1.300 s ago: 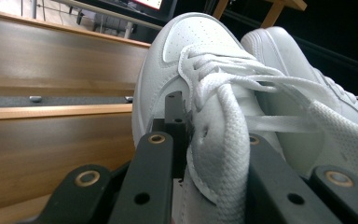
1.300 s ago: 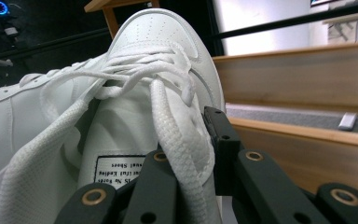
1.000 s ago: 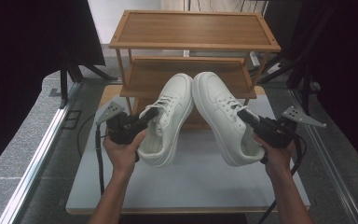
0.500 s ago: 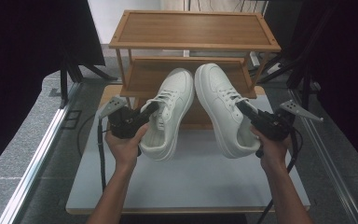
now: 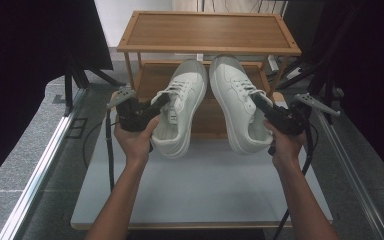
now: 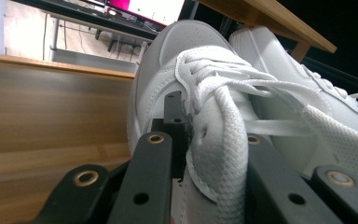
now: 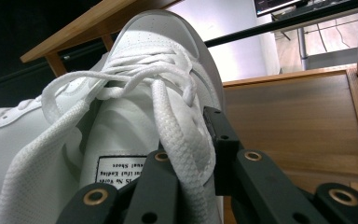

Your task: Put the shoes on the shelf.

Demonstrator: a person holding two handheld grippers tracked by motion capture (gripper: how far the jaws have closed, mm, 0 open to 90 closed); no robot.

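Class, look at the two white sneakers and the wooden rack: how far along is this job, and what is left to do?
Done: both shoes are picked up. The left gripper is clamped on the left sneaker at its collar, and the right gripper on the right sneaker.
In hand: both hang in the air, toes toward the middle shelf.
Left: probably setting them on the rack and letting go.
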